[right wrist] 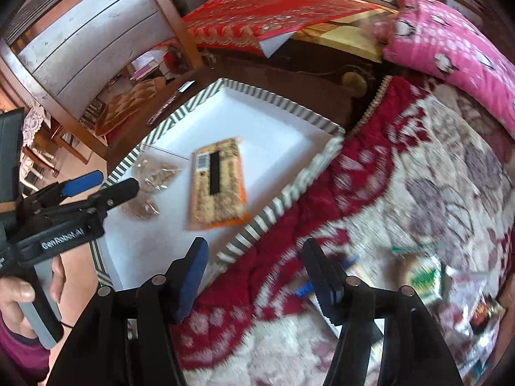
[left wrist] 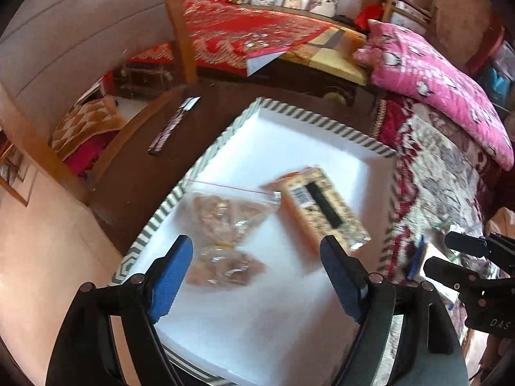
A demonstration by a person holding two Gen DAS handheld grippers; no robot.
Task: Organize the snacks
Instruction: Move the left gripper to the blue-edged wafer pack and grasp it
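Inside the striped tray lie the clear bag of snacks and, just beside it, the orange packet. We judge sorting partly done: loose snacks wait on the bed quilt, off the tray's right rim. Our left gripper hovers over the tray, jaws wide and empty; our right gripper, likewise wide, must reach those next, clearing the rim.

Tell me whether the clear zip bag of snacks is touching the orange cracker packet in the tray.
Cannot tell. In the left wrist view the zip bag corner meets the cracker packet with blur; in the right wrist view a white strip of tray seems to separate them.
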